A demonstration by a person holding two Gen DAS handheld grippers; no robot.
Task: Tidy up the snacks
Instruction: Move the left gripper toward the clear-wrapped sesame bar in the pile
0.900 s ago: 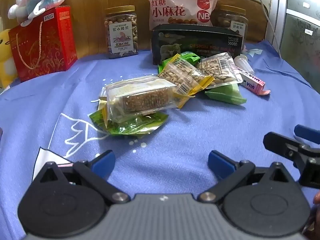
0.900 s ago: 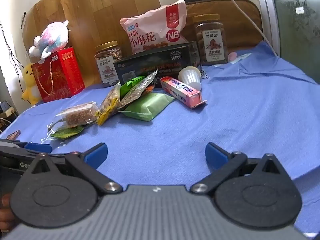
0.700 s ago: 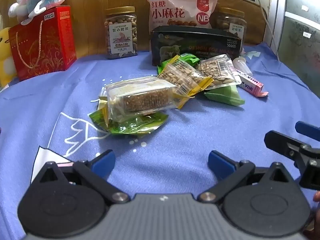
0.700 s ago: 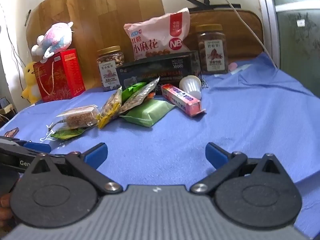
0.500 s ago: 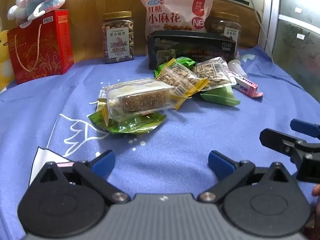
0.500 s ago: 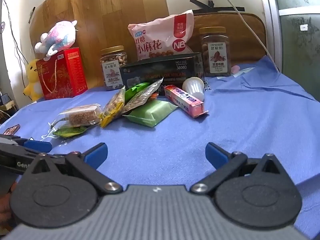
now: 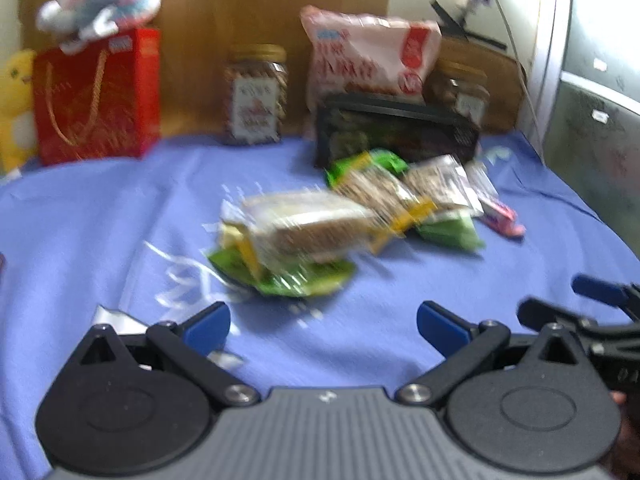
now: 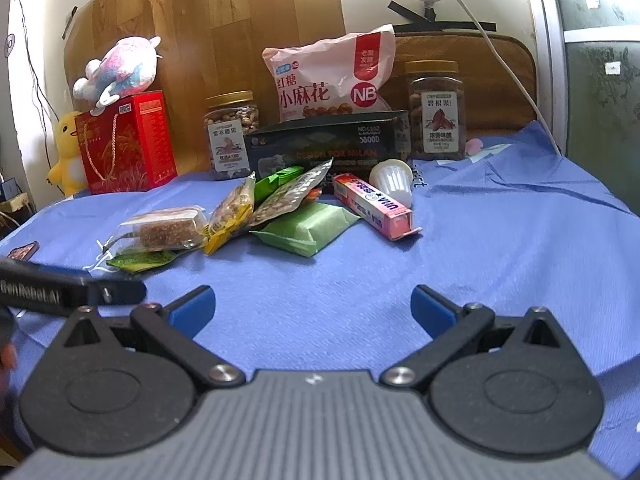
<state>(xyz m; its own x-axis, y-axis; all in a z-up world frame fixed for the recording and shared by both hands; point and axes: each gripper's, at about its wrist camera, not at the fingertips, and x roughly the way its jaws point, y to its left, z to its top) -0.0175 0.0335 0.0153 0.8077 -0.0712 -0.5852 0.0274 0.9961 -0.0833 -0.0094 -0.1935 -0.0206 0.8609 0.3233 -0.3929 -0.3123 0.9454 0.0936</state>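
A loose pile of snack packets lies mid-cloth: a clear-wrapped brown cake on a green packet, a yellow nut packet, a seed packet, a flat green pack and a pink box. My left gripper is open and empty, just short of the pile; this view is blurred. My right gripper is open and empty, hovering above the cloth to the right of the left one.
Along the back stand a red gift bag with a plush toy, two nut jars, a pink snack bag and a dark box. A white bulb lies by the pink box. A blue cloth covers the table.
Both grippers have tilted up and the left has edged towards the pile; its view is now motion-blurred. Both stay open. The snacks have not moved.
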